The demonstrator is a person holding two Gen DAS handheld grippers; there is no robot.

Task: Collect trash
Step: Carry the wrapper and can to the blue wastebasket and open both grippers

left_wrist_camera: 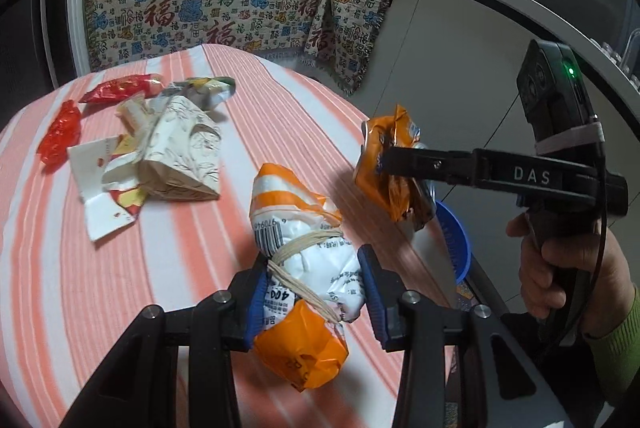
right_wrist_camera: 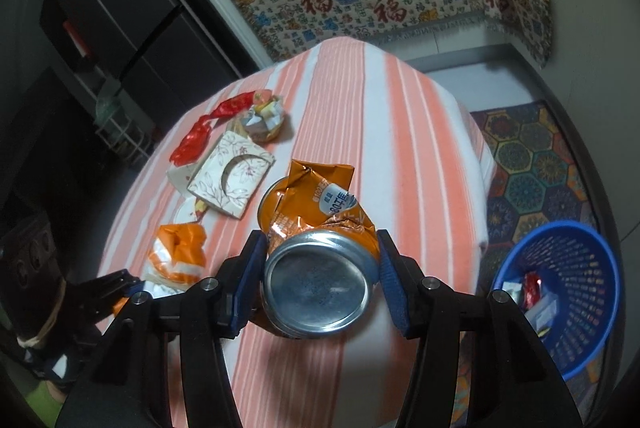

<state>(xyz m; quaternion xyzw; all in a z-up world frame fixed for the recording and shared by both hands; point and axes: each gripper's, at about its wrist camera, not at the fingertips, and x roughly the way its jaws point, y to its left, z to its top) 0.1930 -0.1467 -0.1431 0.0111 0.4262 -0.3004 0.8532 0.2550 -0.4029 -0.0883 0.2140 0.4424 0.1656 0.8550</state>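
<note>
Both hands are loaded at once; the left gripper (left_wrist_camera: 316,292) has its fingers (left_wrist_camera: 256,304) pressed on a crumpled orange-and-white plastic packet bound with a tan rubber band (left_wrist_camera: 304,252), low in the middle of the left wrist view and seemingly lifted off the pink-and-white striped table (left_wrist_camera: 168,268); the right gripper (right_wrist_camera: 320,276) has its fingers (right_wrist_camera: 390,284) closed around a crushed orange aluminium drink can (right_wrist_camera: 316,268), silver base toward the lens, at the centre of the right wrist view.

A round blue plastic mesh basket (right_wrist_camera: 576,308) stands on the floor at the lower right of that view, just past the table's edge; a few scraps already lie in it, a red wrapper and some white pieces, so I'd judge the job partly done. These two pieces look ready to go in, though neither is over the basket yet.

More remains on the table, at the upper left of the left wrist view: two crinkled red foil wrappers (left_wrist_camera: 60,135), a flattened cream cardboard tissue box printed with leaves (left_wrist_camera: 180,147), torn white paper (left_wrist_camera: 104,187) and a small crumpled wrapper (left_wrist_camera: 208,89) behind them; I'd guess several more trips.

The can is badly creased, its wall folded sharply; the packet is soft and squashed, the band cinching its middle.
</note>
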